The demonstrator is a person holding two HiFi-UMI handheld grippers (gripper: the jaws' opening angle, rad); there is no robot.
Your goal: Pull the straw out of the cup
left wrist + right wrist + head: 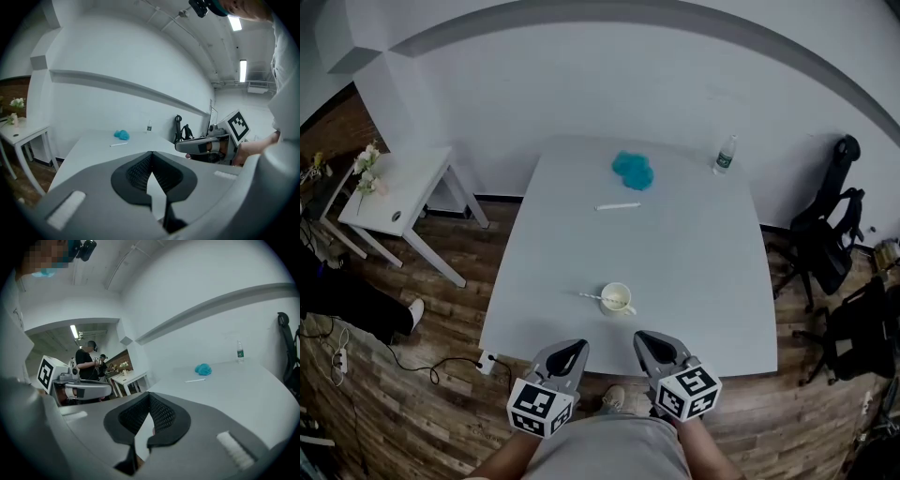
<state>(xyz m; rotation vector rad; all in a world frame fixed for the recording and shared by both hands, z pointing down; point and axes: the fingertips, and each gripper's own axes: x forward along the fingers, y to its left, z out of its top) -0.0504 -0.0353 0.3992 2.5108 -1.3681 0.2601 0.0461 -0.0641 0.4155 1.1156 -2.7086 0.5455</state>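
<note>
Here the cup [618, 299] stands near on the table [694, 262], just beyond both grippers; its straw [589, 296] points leftward, nearer the left gripper [570, 351]; left and right gripper [652, 345] jaws are closed, empty.

No readable text, numbers or brand names anywhere. The bottle [726, 156] has a label, too small to read. The marker cube [541, 407] on the left gripper [574, 349] and its twin on the right gripper [647, 339] show only black-and-white square codes, no characters.
</note>
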